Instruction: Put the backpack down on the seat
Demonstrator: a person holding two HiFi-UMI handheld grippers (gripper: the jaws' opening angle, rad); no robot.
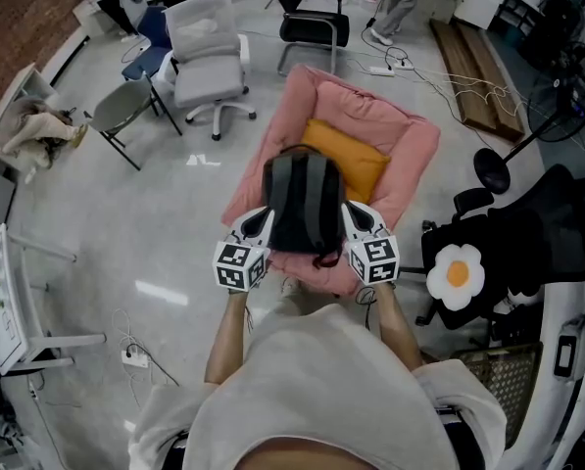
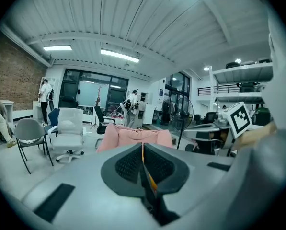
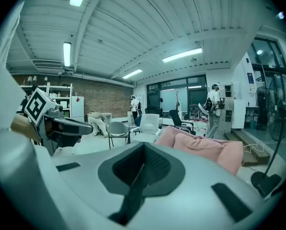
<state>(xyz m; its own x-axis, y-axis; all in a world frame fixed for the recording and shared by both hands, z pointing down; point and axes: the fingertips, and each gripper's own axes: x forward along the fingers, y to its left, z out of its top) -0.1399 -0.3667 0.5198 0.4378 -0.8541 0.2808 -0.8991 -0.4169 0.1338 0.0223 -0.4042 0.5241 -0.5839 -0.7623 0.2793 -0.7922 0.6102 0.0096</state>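
A dark grey backpack [image 1: 304, 204] hangs between my two grippers, over the near edge of a pink cushioned seat [image 1: 302, 96] that holds an orange pillow [image 1: 356, 160]. My left gripper [image 1: 265, 219] is at the backpack's left side, my right gripper [image 1: 353, 214] at its right side. In the left gripper view the jaws [image 2: 143, 162] are shut on a dark strap [image 2: 154, 205] with an orange edge. In the right gripper view the jaws [image 3: 143, 164] are shut on a dark strap [image 3: 131, 200]. The pink seat [image 2: 133, 137] [image 3: 205, 145] lies ahead in both gripper views.
A white office chair [image 1: 209, 52] and a grey chair [image 1: 125, 106] stand at the far left, a black chair [image 1: 307, 13] behind the seat. To the right are a black chair with an egg-shaped cushion [image 1: 456, 275] and a fan base [image 1: 491, 169]. Cables cross the floor.
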